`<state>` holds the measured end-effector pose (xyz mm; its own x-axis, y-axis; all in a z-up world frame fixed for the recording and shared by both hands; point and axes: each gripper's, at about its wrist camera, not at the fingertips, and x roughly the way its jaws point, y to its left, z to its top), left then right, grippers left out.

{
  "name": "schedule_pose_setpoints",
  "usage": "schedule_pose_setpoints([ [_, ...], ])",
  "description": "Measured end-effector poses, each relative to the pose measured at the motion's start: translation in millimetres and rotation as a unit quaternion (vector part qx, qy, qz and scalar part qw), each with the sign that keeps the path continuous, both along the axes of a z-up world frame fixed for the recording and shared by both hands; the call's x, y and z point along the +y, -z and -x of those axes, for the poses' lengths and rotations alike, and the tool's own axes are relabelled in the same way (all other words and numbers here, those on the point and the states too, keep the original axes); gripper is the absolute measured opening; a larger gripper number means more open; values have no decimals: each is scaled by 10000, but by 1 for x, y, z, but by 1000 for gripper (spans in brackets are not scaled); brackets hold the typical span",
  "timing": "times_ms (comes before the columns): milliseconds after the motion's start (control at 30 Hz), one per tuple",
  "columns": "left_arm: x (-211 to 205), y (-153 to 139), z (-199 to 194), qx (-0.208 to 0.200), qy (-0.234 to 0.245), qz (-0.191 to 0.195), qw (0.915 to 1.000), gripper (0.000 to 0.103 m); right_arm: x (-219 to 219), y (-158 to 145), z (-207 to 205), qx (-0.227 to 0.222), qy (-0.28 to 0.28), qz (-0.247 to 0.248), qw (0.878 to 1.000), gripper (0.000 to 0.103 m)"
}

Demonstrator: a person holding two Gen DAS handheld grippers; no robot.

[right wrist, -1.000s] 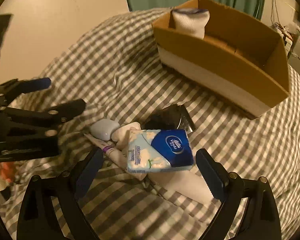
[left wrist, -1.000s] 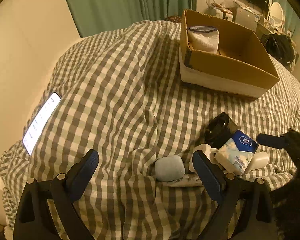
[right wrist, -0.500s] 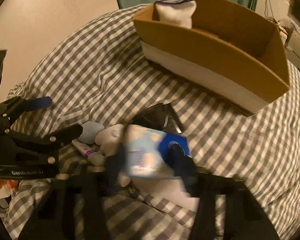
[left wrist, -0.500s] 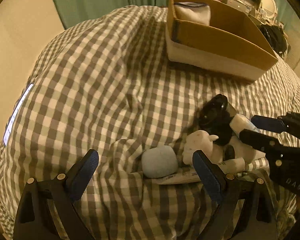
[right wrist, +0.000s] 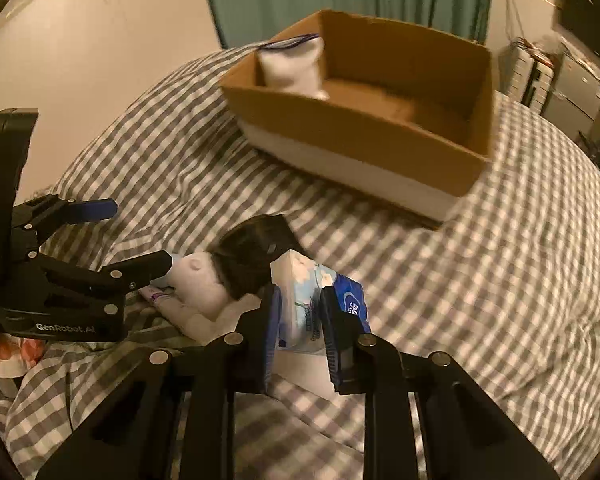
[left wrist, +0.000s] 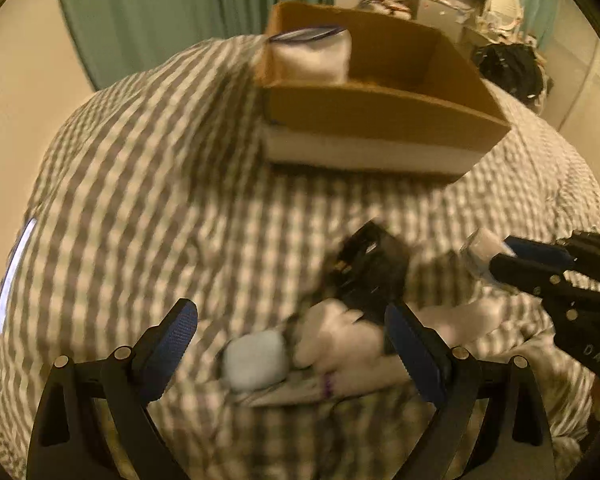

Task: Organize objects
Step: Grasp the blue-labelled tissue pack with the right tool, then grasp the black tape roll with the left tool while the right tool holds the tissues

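Blue-padded jaws of the right gripper (right wrist: 299,322) are pinching the tissue pack (right wrist: 320,300) right in front of the lens, low at 6 o'clock in the right wrist view, the soft pack squeezed narrow between them. It looks lifted just clear of the checked bed cover (right wrist: 500,280), though I can't be sure its underside is off the white thing beneath.

The step in hand, I'd judge, is carrying that pack to the box, so keep the squeeze steady; a soft wrapper can slip or swing. Lift straight up first, because the rest of the pile sits just beside it at 9 o'clock: a white plush toy (right wrist: 196,284), a dark pouch (right wrist: 256,256), a tube with a purple band (right wrist: 158,296).

Over on the other side, the left gripper (left wrist: 292,344) hangs above that pile with jaws spread wide and nothing between them; a pale rounded case (left wrist: 254,360) lies within the gap, the plush just to its right. Best it waits, so the two tools don't cross.

Farther out at 12 o'clock stands the cardboard box (right wrist: 380,136), open-topped, with a white pouch (right wrist: 292,64) upright in its left far corner. Clear the near wall with room to spare, then release over the bare floor to the right.
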<state>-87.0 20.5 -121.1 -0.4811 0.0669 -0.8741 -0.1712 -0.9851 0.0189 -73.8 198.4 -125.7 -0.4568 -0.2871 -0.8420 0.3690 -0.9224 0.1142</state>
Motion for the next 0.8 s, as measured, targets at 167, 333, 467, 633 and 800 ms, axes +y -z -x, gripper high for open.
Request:
schedule_pose_setpoints([
  [167,32,7,22,-72,388,-60,9992,97,23,-2,3,-15,259,15,9997,20],
  [333,54,29,38,-282,673,-71,9973,97,34,-2,5,-36,384,-54,9992,20],
  [467,63,43,44,-413,826,-121,9957,97,39,-2,10,-63,470,-80,9988,20],
  [633,66,63,53,-664,846,-74,9942,83,39,2,12,-116,468,-133,9987,20],
  [800,68,71,52,-726,940,-126,9928,60,39,2,12,-137,487,-133,9986,20],
])
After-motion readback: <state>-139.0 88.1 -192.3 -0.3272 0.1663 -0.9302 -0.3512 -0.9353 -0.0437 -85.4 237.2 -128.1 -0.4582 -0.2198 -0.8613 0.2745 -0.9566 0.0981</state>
